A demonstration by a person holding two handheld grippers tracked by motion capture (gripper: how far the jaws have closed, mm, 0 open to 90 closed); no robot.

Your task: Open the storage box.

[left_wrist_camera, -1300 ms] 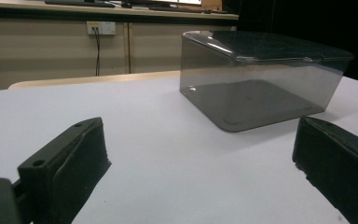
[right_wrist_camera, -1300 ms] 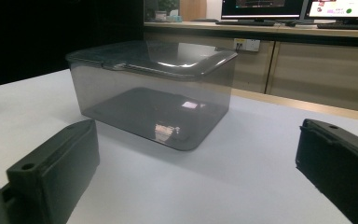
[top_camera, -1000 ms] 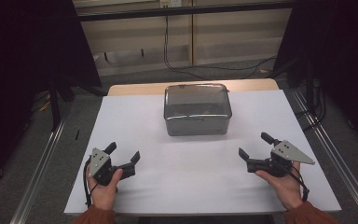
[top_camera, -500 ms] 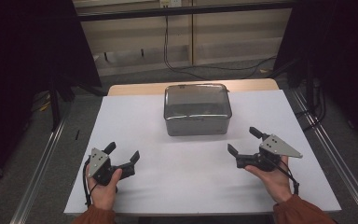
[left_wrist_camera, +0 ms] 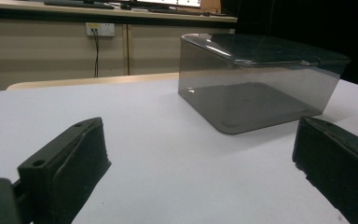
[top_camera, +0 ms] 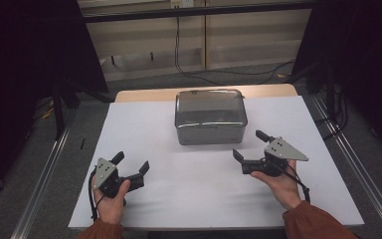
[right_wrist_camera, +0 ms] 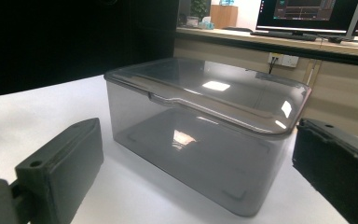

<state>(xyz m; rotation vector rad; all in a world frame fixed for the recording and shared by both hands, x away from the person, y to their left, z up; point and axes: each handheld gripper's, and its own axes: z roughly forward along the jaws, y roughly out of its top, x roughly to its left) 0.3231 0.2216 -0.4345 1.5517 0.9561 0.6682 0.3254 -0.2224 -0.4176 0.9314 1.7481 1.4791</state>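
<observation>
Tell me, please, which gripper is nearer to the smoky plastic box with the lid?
Right. The right gripper sits just off the box's near right corner, jaws open towards it. The left gripper lies farther back, off to the box's left.

In the high view, the left tool (top_camera: 130, 166) sits at the lower left of the frame, its jaws spread wide, gripped by the left hand (top_camera: 112, 201). The right tool (top_camera: 250, 145) sits at lower right, jaws likewise apart, held by the right hand (top_camera: 278, 184). Rust-coloured sleeves (top_camera: 318, 224) enter from the bottom edge.
</observation>
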